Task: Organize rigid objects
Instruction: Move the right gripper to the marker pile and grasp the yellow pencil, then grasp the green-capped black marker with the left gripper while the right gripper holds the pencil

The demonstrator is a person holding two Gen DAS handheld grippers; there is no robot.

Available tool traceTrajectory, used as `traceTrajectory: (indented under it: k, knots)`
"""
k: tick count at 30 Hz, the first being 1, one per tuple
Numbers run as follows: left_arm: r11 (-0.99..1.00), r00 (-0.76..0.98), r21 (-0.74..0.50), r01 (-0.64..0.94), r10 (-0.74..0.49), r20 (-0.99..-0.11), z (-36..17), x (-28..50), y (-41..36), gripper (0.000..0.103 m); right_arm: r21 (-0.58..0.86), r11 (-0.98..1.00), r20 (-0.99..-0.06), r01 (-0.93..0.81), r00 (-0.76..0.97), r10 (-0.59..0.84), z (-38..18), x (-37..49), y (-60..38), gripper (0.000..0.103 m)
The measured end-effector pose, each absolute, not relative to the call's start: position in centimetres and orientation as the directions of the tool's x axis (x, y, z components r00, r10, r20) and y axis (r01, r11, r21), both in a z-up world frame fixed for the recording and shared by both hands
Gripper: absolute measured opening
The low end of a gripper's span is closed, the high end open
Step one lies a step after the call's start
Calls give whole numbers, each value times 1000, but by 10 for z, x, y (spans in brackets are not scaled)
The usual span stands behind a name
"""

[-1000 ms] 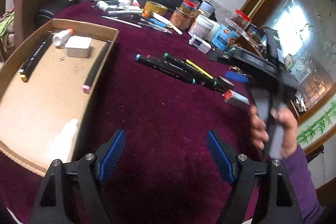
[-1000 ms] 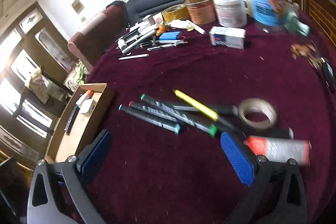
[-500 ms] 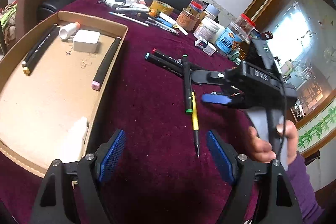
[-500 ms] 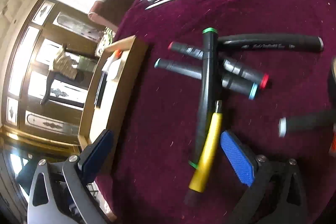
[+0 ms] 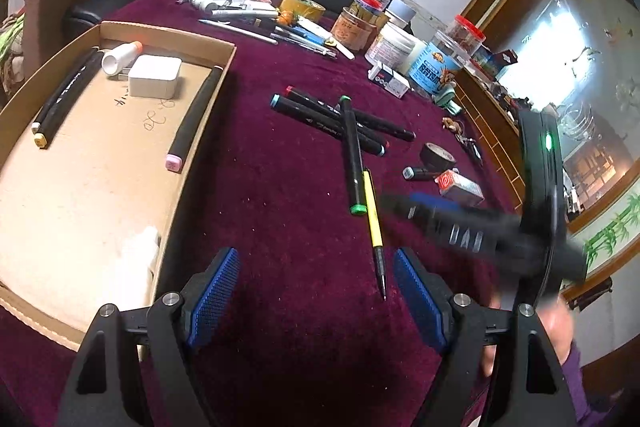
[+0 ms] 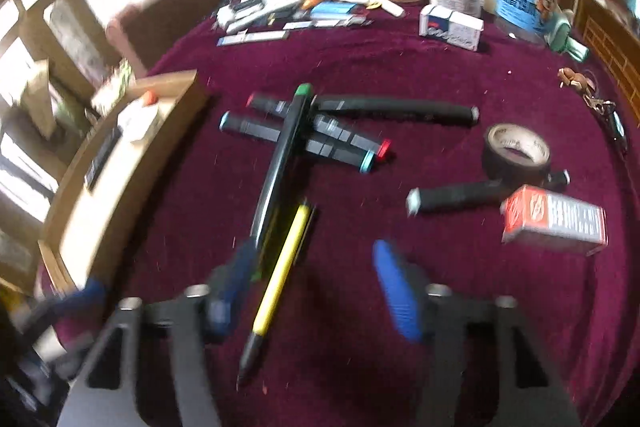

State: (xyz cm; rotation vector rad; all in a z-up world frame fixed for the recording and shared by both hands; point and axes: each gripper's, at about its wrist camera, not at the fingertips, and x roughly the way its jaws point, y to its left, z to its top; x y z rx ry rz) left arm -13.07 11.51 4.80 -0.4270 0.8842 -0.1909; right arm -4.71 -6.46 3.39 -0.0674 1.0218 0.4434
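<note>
left gripper [image 5: 314, 289]: released, holds nothing, above the cloth.
right gripper [image 6: 316, 285]: jaws closing around yellow pen [image 6: 280, 273], pads not yet touching.

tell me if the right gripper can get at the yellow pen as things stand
Probably yes. The yellow pen lies bare on the cloth between the closing fingers of the right gripper, nothing on top of it. Only the green-capped marker lies close beside it and might get pinched too.

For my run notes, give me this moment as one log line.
right gripper: closing around slim yellow pen, not yet gripped | left gripper: open, empty | shallow cardboard tray: holds some markers | purple tablecloth: black markers loose
</note>
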Motion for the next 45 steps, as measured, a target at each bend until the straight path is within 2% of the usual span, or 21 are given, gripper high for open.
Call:
traceTrajectory:
  k: [4,5,6,7,8,10,14,20,22,28,29,31,32,33,34,45]
  knots:
    - [895,632,-445,-32,-327,-703,54,-126,124,82,119,900,-849,-419,428,312,18,-53,-51,49]
    - [893,628,-448,-33,-331,-705,57,-122,125,82,75,903,-850,-422,447,280,15,-54,-46,45]
    - [892,621,-451,-29,-337,-707,59,-119,126,82,23,906,-848,-424,471,241,14,-55,-39,39]
    - [893,606,-450,-17,-349,-715,61,-113,124,82,-28,905,-846,-424,493,205,14,-57,-34,25]
    - [896,596,-443,-10,-351,-723,63,-109,122,82,-18,904,-848,-427,486,212,15,-57,-35,13]
    - [914,578,-407,3,-334,-745,64,-99,113,82,8,912,-853,-411,473,220,17,-56,-46,8]
    - [943,551,-329,40,-296,-781,56,-67,85,82,30,937,-850,-347,485,206,15,-55,-78,8]
    - [941,483,-337,10,-300,-823,27,-3,61,82,100,948,-839,-302,486,243,16,-62,-111,8]
    - [963,485,-267,-19,-225,-845,19,16,54,82,110,949,-838,-294,486,248,16,-63,-117,8]
    - [990,516,-132,48,-137,-845,11,45,29,82,152,946,-829,-287,483,280,15,-66,-127,8]
    - [995,525,-78,67,-102,-845,10,44,23,77,149,946,-830,-287,484,278,15,-65,-127,8]
    - [993,547,-1,115,-64,-834,11,37,16,46,144,947,-831,-289,484,274,15,-65,-126,8]
    - [992,543,-6,128,-75,-836,13,32,17,37,142,947,-832,-288,484,272,15,-65,-126,8]
    - [991,532,-18,133,-86,-842,16,28,20,18,140,947,-832,-288,485,270,15,-65,-126,8]
    - [988,517,-60,144,-127,-847,19,23,27,14,136,948,-832,-286,486,266,15,-65,-125,8]
    - [927,605,-345,147,-360,-710,67,-49,91,14,238,928,-798,-287,487,355,26,-71,-125,8]
